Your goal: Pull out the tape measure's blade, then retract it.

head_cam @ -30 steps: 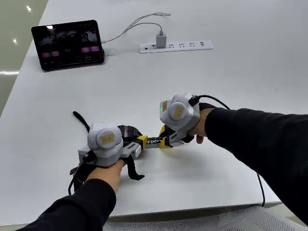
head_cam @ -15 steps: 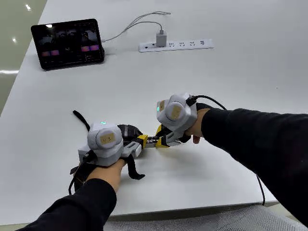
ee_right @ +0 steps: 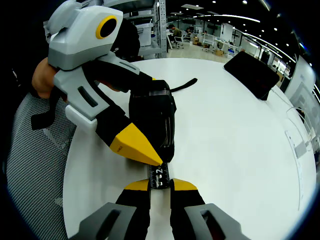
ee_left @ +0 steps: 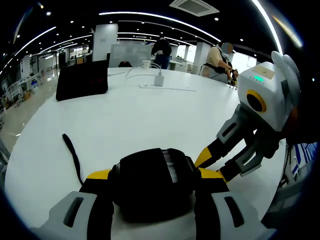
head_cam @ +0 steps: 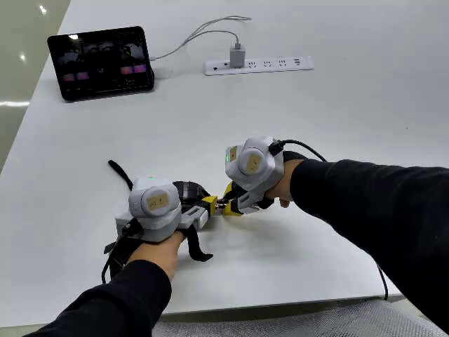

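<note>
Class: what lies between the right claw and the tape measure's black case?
A short stretch of blade, black with white numerals, runs from the right claw to the case, seen in the right gripper view.

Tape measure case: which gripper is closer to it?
Left. The left gripper is clamped around the case; the right gripper pinches the blade just outside the case's mouth.

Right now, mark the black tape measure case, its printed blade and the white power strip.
black tape measure case (ee_left: 155, 182), left gripper view, middle of body.
printed blade (ee_right: 158, 176), right gripper view, numbered face.
white power strip (head_cam: 277, 64), head view, socket face.
</note>
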